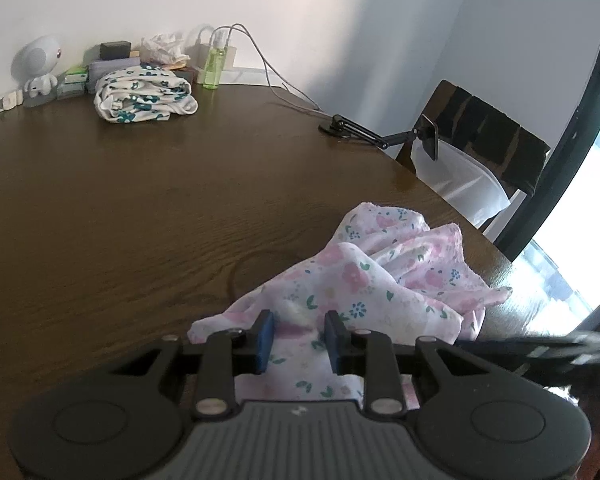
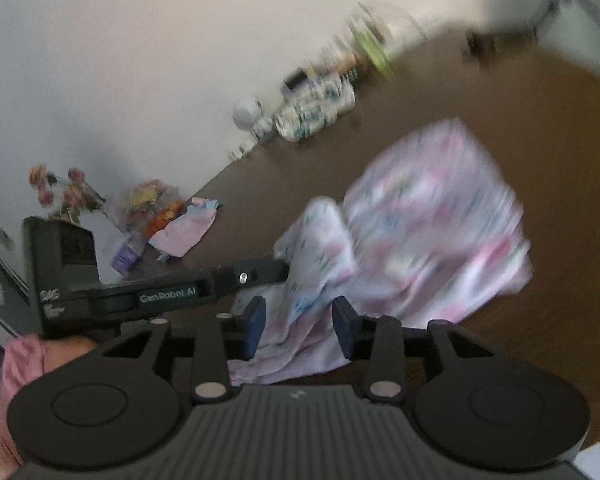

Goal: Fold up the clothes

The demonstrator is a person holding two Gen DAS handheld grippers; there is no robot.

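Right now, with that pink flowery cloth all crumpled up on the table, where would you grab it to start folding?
Probably the free corner of the pink floral cloth that trails out flat on the table toward its right edge. It lies thin and away from the bunched middle, so a gripper could likely pinch a single layer. I would come in low from the right, where the right gripper is.

Two grippers in play, the left gripper [image 1: 299, 336] and the right gripper [image 2: 299, 326], each with two blue-padded fingers. Two garments on one brown table [image 1: 100, 200]: one crumpled pink floral garment [image 1: 380, 276] up front, one folded white garment with teal flowers [image 1: 144, 96] at the back. Also counted: one green bottle [image 1: 214, 66], one white toy figure [image 1: 38, 66], one phone holder [image 1: 384, 134] with one phone, one chair [image 1: 488, 136], one bunch of flowers [image 2: 60, 190].
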